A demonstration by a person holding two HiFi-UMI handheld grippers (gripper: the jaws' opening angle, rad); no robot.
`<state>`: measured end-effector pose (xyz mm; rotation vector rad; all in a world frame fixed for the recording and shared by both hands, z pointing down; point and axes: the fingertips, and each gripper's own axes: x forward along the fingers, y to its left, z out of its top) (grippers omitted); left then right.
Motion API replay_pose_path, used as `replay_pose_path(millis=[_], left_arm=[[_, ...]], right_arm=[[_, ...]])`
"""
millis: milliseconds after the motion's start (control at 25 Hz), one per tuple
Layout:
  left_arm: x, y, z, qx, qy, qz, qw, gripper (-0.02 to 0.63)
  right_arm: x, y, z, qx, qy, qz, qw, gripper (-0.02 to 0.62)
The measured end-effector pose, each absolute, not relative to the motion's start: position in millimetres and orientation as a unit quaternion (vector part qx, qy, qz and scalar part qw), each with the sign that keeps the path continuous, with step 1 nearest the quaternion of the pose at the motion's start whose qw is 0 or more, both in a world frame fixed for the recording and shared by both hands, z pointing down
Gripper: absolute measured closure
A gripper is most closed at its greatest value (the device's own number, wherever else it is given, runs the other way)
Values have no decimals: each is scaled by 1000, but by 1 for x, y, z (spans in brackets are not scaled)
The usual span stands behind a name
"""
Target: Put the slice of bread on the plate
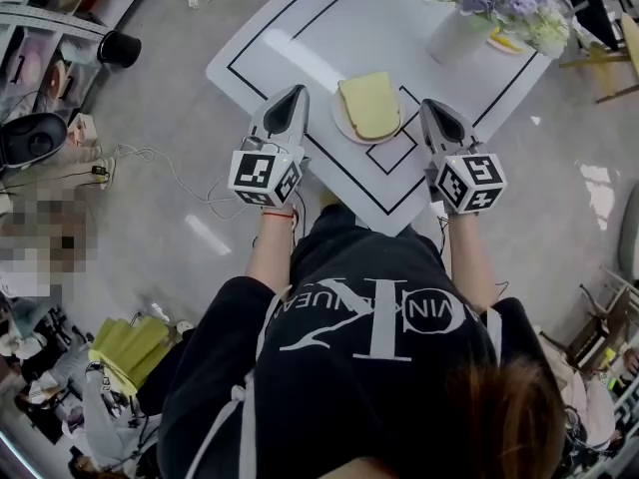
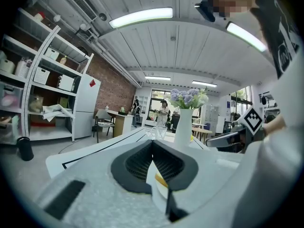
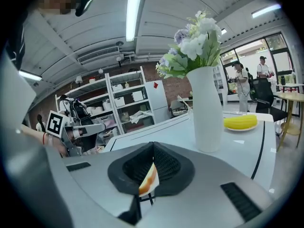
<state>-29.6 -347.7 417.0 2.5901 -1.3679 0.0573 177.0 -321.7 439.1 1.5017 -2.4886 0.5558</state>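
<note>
A pale yellow slice of bread [image 1: 368, 104] lies flat on a small white plate [image 1: 342, 126] near the front corner of the white table [image 1: 300, 38]. My left gripper [image 1: 296, 96] hovers just left of the plate, jaws shut and empty. My right gripper [image 1: 430, 108] hovers just right of it, also shut on nothing. In the left gripper view the shut jaws [image 2: 153, 142] leave a slit below that shows a sliver of the bread [image 2: 161, 179]. The right gripper view shows the same: shut jaws [image 3: 153, 144] and an edge of bread [image 3: 148, 179] behind them.
A white vase of purple and white flowers [image 1: 461, 23] stands at the table's far right, with yellow food on a plate [image 1: 506, 42] behind it. Cables [image 1: 170, 173] and a black cylinder [image 1: 118, 48] lie on the floor at left. Shelving [image 2: 42, 94] lines the wall.
</note>
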Motion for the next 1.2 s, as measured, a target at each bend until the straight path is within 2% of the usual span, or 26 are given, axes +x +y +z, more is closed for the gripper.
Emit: replay_pose_path(millis=[280, 1200], left_arm=[[-31, -354, 394, 880, -467, 8, 88, 597], [-44, -360, 334, 871, -489, -27, 31, 597]], right_arm=[[188, -330, 408, 517, -840, 159, 52, 595], [182, -347, 346, 492, -867, 75, 12, 597]])
